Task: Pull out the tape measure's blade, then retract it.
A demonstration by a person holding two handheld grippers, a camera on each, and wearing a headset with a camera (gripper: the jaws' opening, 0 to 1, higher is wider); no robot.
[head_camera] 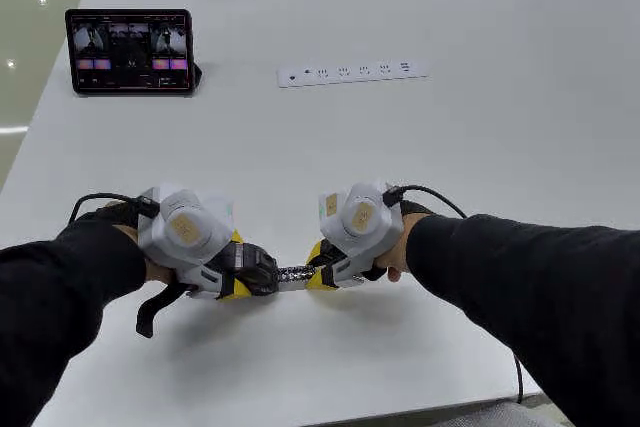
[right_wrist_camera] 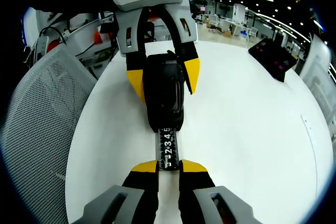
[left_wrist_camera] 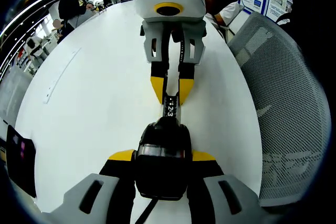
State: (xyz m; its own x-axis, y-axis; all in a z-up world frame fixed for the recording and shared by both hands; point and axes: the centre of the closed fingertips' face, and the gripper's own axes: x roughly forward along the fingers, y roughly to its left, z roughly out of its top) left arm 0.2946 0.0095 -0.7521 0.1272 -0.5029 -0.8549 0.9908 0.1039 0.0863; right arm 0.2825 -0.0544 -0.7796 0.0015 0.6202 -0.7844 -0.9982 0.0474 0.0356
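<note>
A black tape measure case (head_camera: 257, 269) sits between the yellow-tipped jaws of my left gripper (head_camera: 248, 275), which is shut on it just above the white table. A short length of blade (head_camera: 296, 273) with black numbered markings runs from the case to my right gripper (head_camera: 318, 278), shut on the blade's end. In the left gripper view the case (left_wrist_camera: 163, 153) lies in my left gripper (left_wrist_camera: 163, 157), and the blade (left_wrist_camera: 170, 107) reaches the right gripper (left_wrist_camera: 171, 89). In the right gripper view my right gripper (right_wrist_camera: 168, 167) pinches the blade (right_wrist_camera: 168, 148), with the case (right_wrist_camera: 164, 95) beyond it.
A tablet (head_camera: 130, 50) stands at the far left of the table and a white power strip (head_camera: 352, 73) lies at the back centre. A black strap (head_camera: 155, 309) hangs under the left gripper. A grey mesh chair (left_wrist_camera: 283, 103) stands at the table's near edge (head_camera: 300, 417).
</note>
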